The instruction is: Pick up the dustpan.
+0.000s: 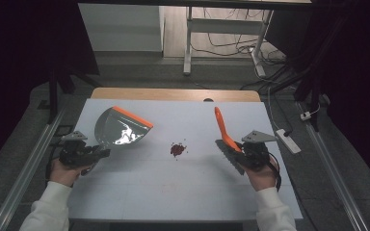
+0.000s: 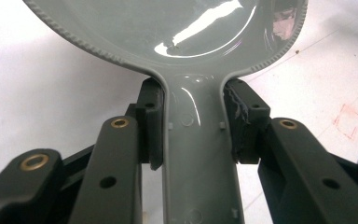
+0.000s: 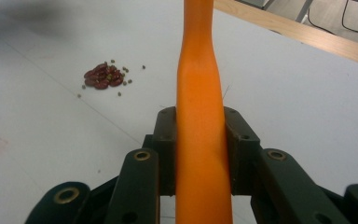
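Where the white table (image 1: 173, 192) meets the person's side, two forearms in white sleeves enter from below, each hand holding a gripper. Left gripper (image 2: 193, 123): jaws closed against both sides of the grey handle of a dustpan (image 1: 120, 127), whose glossy pan lies ahead of the jaws on the table's left half, its orange lip (image 1: 132, 116) on the far side. Right gripper (image 3: 199, 149): jaws clamped on the orange handle of a brush (image 1: 224, 132), which runs forward between them and, in the high view, slants up and away; the dark bristle head (image 1: 231, 155) sits just left of the hand. Centre of table: a small heap of dark red beans (image 1: 177, 148) with a few tiny greenish grains (image 3: 121, 70) scattered round it, between the dustpan and the brush and apart from both.
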`<state>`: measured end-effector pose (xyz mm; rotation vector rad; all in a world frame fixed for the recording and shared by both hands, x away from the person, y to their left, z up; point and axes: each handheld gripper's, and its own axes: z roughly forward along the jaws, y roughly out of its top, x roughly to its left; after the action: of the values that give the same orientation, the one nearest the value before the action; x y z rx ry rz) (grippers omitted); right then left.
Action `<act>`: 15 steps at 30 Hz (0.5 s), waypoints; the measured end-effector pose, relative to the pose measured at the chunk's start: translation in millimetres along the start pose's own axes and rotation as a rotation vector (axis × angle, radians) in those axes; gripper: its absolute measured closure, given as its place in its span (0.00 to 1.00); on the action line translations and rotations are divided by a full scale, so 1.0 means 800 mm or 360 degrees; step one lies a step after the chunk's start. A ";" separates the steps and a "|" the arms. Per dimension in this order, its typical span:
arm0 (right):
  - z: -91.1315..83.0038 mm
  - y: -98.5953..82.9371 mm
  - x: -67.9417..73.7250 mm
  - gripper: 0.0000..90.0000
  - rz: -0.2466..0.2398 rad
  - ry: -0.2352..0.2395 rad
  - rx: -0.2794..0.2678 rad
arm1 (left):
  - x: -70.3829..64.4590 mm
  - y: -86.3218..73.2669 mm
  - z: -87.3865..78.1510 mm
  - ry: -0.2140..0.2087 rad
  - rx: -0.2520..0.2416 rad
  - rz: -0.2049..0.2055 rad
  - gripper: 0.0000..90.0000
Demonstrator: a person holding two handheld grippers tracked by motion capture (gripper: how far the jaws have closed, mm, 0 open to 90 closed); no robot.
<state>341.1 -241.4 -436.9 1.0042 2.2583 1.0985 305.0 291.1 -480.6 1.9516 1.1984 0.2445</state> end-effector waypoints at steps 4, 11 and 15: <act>0.005 0.015 0.001 0.78 0.0007 0.0012 -0.0037 | -0.003 0.003 0.001 -0.0015 -0.0012 0.0011 0.69; 0.009 0.017 -0.002 0.78 0.0013 0.0014 -0.0074 | -0.017 -0.002 -0.003 -0.0038 -0.0011 0.0083 0.69; 0.012 0.018 -0.001 0.78 -0.0005 0.0033 -0.0092 | -0.024 -0.002 0.000 -0.0043 0.0025 0.0120 0.69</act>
<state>353.8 -231.3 -430.6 0.9698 2.2307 1.1711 293.7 275.8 -477.5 2.0100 1.1140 0.2474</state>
